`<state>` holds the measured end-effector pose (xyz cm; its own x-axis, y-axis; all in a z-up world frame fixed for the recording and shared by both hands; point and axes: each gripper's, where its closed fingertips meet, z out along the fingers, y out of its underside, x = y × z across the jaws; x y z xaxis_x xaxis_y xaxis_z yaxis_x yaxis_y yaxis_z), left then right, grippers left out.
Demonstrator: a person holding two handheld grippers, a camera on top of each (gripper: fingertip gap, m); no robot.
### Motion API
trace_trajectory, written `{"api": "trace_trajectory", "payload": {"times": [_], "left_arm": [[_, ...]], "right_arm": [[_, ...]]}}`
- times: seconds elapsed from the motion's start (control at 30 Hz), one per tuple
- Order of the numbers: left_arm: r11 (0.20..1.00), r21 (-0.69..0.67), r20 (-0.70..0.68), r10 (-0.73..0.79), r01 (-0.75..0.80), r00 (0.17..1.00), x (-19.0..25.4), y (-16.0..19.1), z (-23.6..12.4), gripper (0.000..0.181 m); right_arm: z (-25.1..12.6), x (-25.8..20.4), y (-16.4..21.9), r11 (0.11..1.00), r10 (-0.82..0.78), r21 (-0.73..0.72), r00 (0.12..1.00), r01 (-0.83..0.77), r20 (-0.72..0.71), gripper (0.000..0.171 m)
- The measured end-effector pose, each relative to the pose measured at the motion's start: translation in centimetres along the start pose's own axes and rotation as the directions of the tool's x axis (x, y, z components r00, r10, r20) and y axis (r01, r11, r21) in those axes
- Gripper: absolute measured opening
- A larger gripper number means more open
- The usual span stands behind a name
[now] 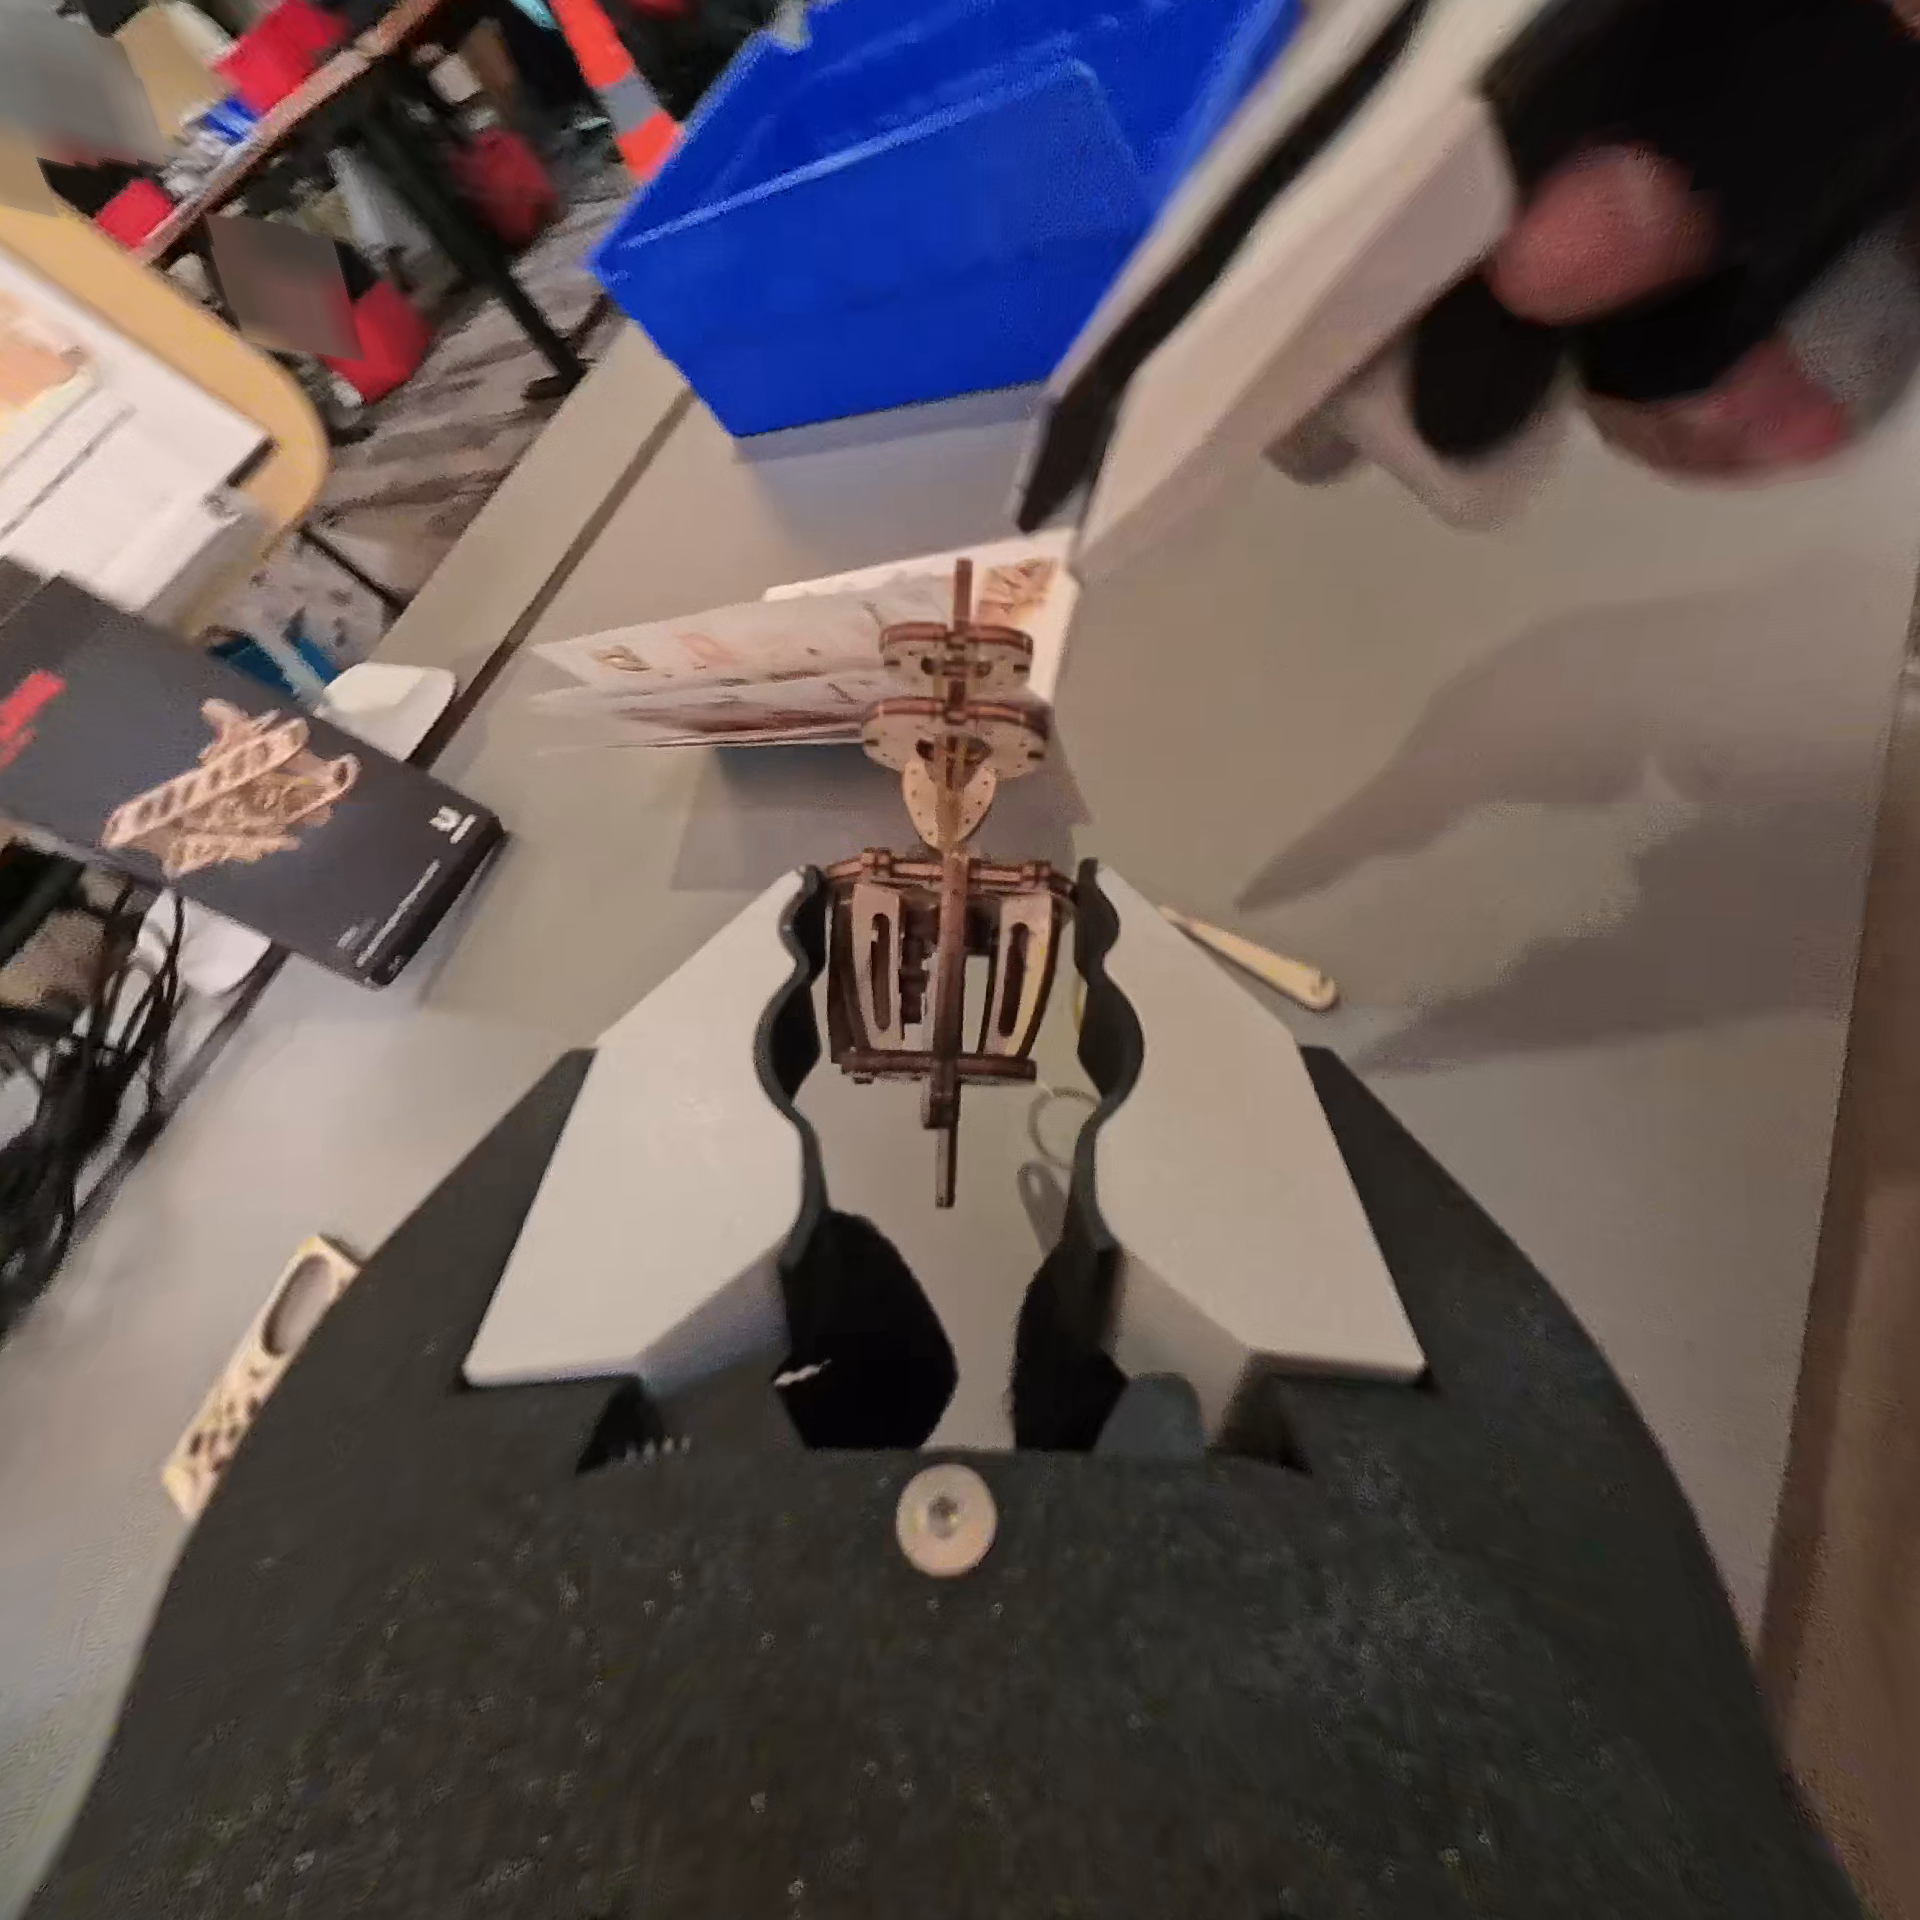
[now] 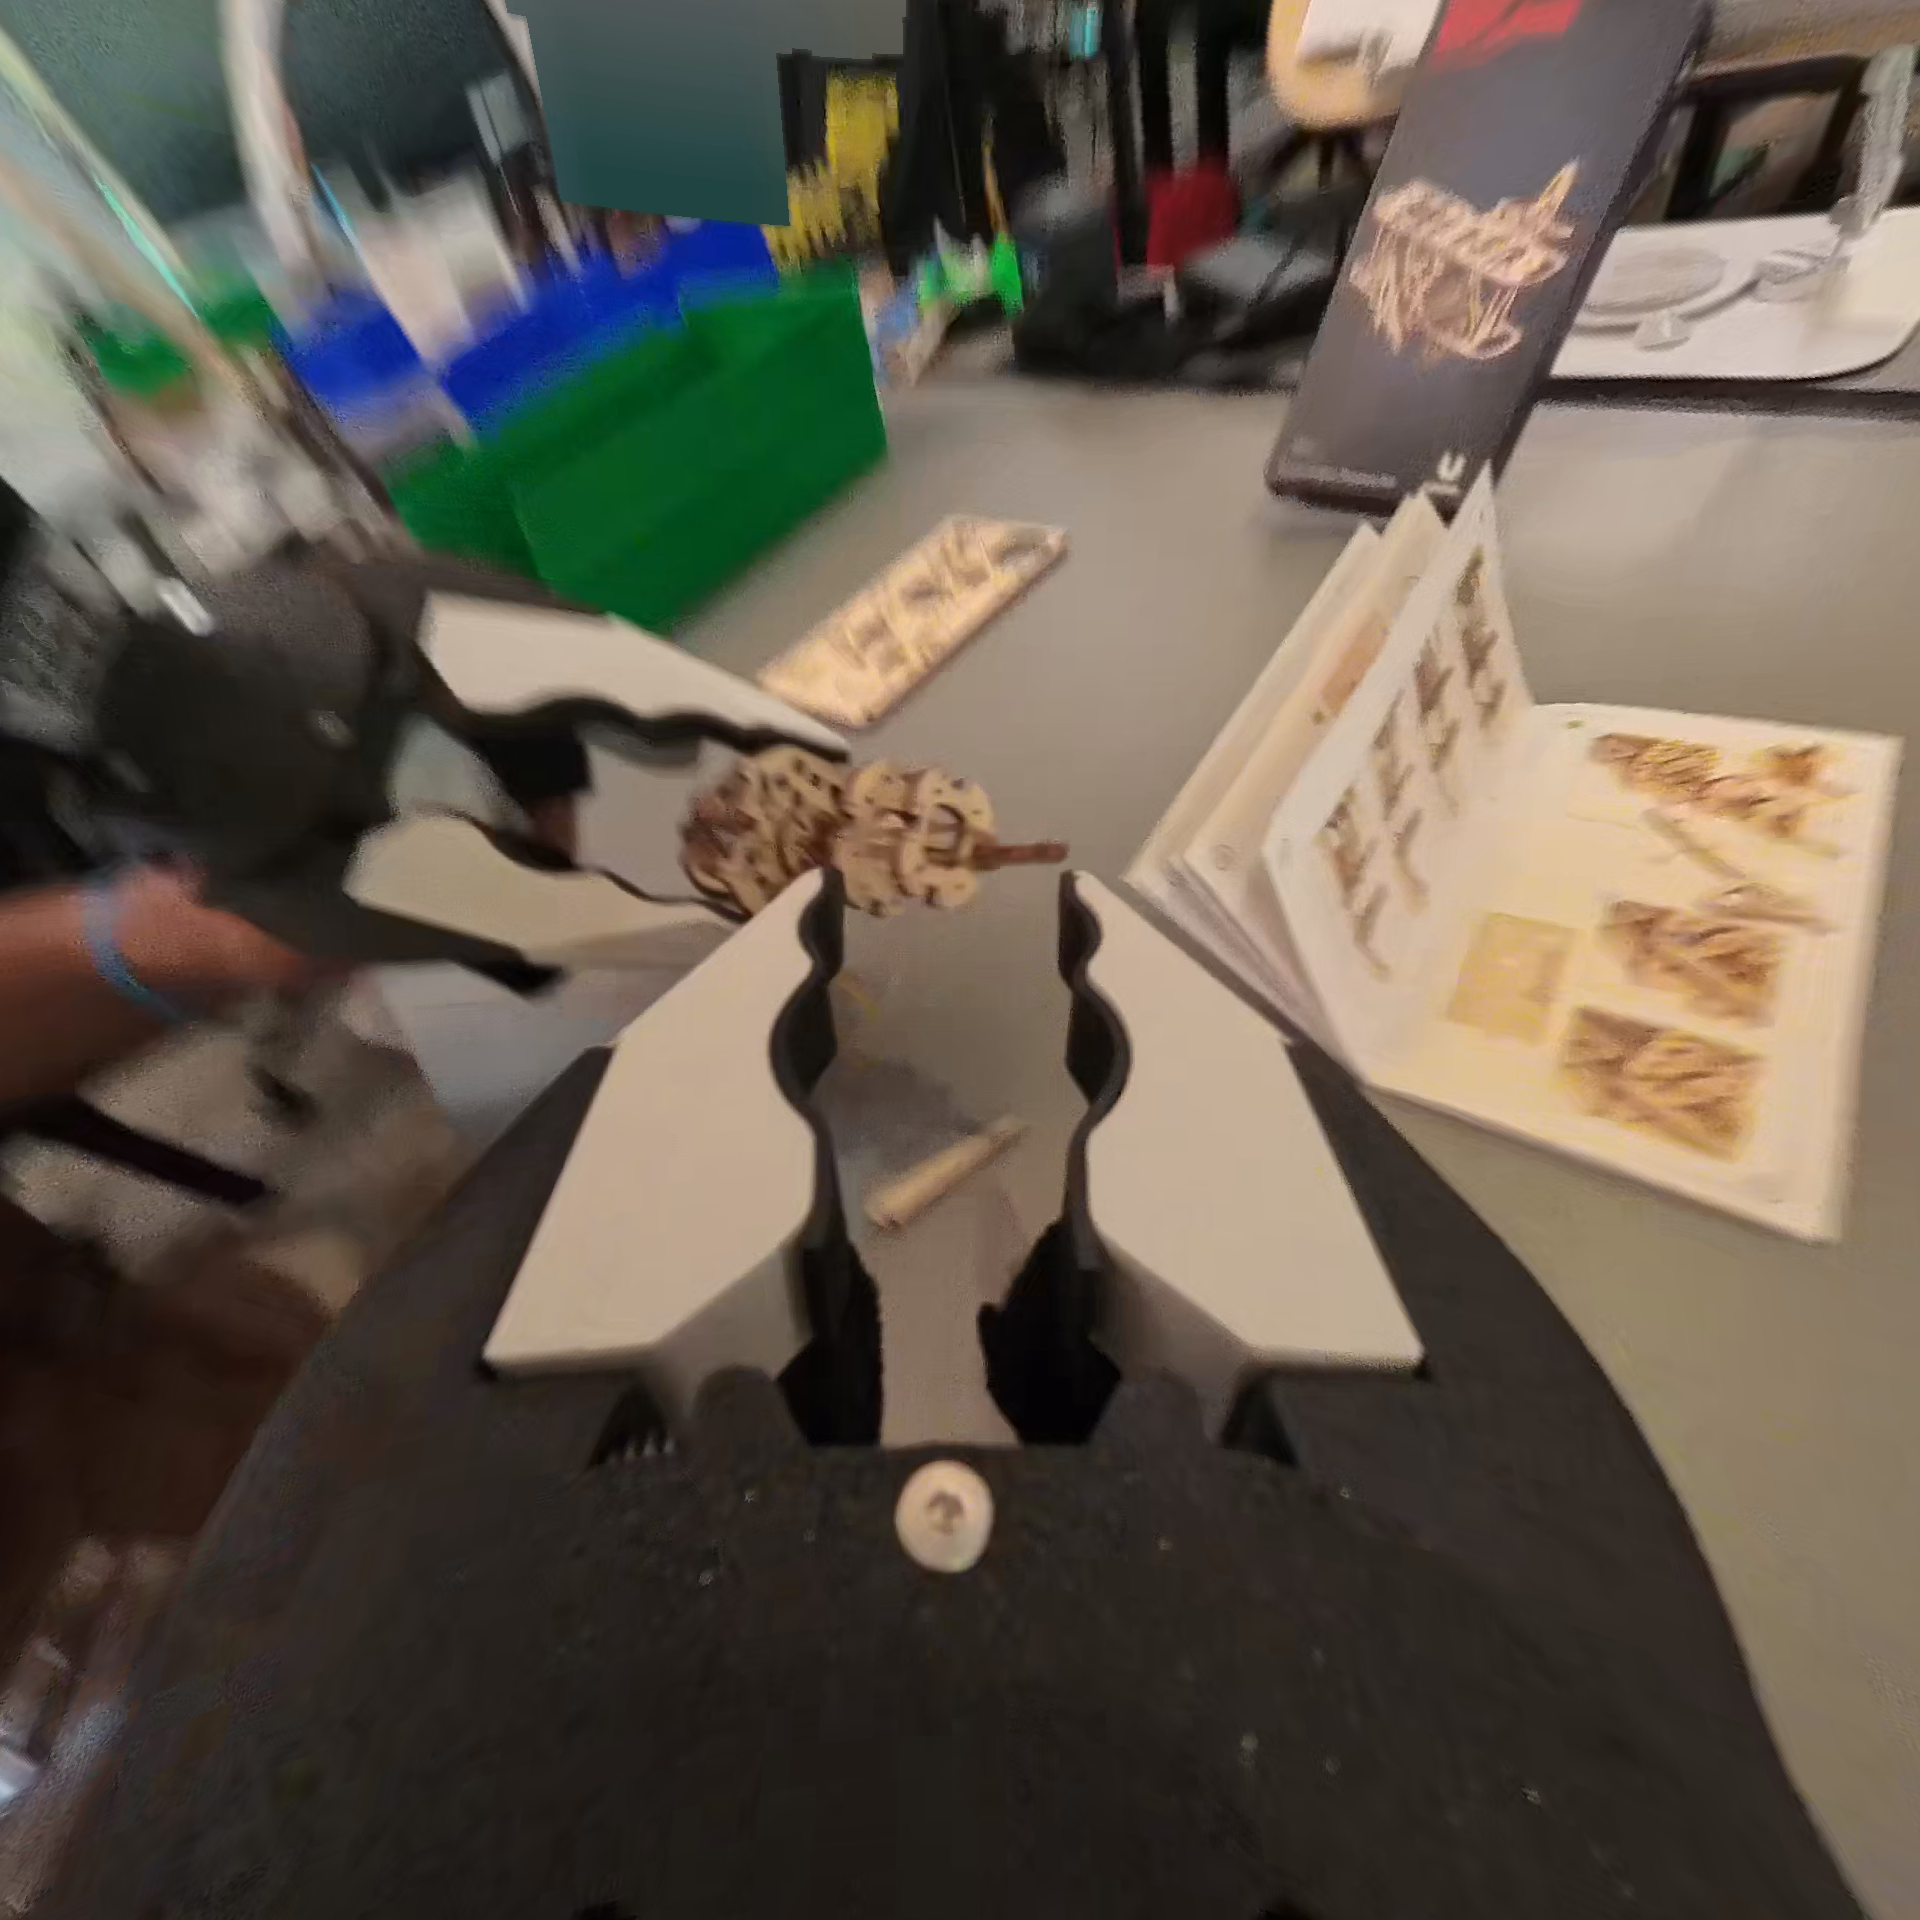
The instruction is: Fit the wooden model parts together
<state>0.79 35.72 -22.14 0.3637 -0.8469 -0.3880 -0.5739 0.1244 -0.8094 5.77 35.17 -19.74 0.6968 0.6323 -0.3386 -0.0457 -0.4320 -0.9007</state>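
Black housing and grey fingers of the left tool point(image 1: 948, 883) fill the foreground of the left wrist view. Jaws closed in on the wooden model point(image 1: 948, 935), gripping its slotted lower block between the fingertips, clear of the grey counter point(image 1: 1455, 1195). Model's central shaft runs lengthwise away from the camera, carrying two perforated discs beyond the fingertips.

Right tool point(image 2: 945, 888): jaws parted, nothing between them. Its fingertips sit close to the free end of the model's shaft; contact cannot be judged, the frame is blurred. In the left wrist view the right tool appears upper right as a pale block, held by a hand point(image 1: 1662, 281) in a dark fingerless glove.

On the counter:
- open instruction booklet point(image 2: 1558, 956), right of the right tool, pages fanned up;
- small pale wooden stick point(image 2: 940, 1169), seen between the right tool's fingers;
- flat sheet of cut wooden parts point(image 2: 914, 634), beyond the model;
- dark product box point(image 1: 239, 800), left of the left tool;
- blue bin point(image 1: 883, 229) at the far side;
- green bin point(image 2: 675, 457), blurred.
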Motion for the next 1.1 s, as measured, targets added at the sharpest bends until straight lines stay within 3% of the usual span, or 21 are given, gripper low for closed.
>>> {"api": "trace_trajectory", "payload": {"times": [0.1,0.27,0.4,0.6,0.73,0.9,1.0,1.1], "left_arm": [[0.991,0.057,0.065,-0.121,0.117,0.991,-0.4,-1.2,-0.2,0.046],[0.976,0.133,0.105,-0.187,0.173,0.977,0.5,-3.2,-0.7,0.046],[0.963,0.149,0.121,-0.241,0.222,0.963,1.0,-3.9,-0.9,0.046],[0.938,0.178,0.131,-0.321,0.296,0.938,0.8,-4.6,-1.1,0.046],[0.963,0.166,0.211,-0.243,0.211,0.947,0.2,-4.3,-1.1,0.046],[0.986,0.145,0.292,-0.123,0.083,0.948,-0.4,-4.3,-1.3,0.045],[0.987,0.156,0.327,-0.076,0.026,0.942,-0.6,-4.7,-1.7,0.045],[0.985,0.173,0.338,-0.074,0.015,0.938,-0.6,-5.1,-2.1,0.045]], "right_arm": [[0.6,-1.8,0.7,0.948,0.299,0.058,0.939,-0.312,0.170,0.046],[1.3,-2.8,-0.1,0.832,0.481,0.112,0.806,-0.544,0.345,0.039],[1.1,-2.9,-0.7,0.798,0.498,0.135,0.769,-0.587,0.400,0.026],[1.1,-3.4,-0.8,0.758,0.533,0.132,0.725,-0.638,0.437,0.023],[1.3,-4.4,-0.9,0.731,0.565,0.086,0.671,-0.677,0.480,0.024],[0.7,-4.7,-1.4,0.625,0.641,-0.013,0.504,-0.780,0.579,0.038],[0.6,-4.6,-0.7,0.679,0.630,-0.035,0.558,-0.733,0.541,0.039],[1.0,-4.9,-0.2,0.757,0.578,-0.033,0.645,-0.653,0.500,0.056]]}}
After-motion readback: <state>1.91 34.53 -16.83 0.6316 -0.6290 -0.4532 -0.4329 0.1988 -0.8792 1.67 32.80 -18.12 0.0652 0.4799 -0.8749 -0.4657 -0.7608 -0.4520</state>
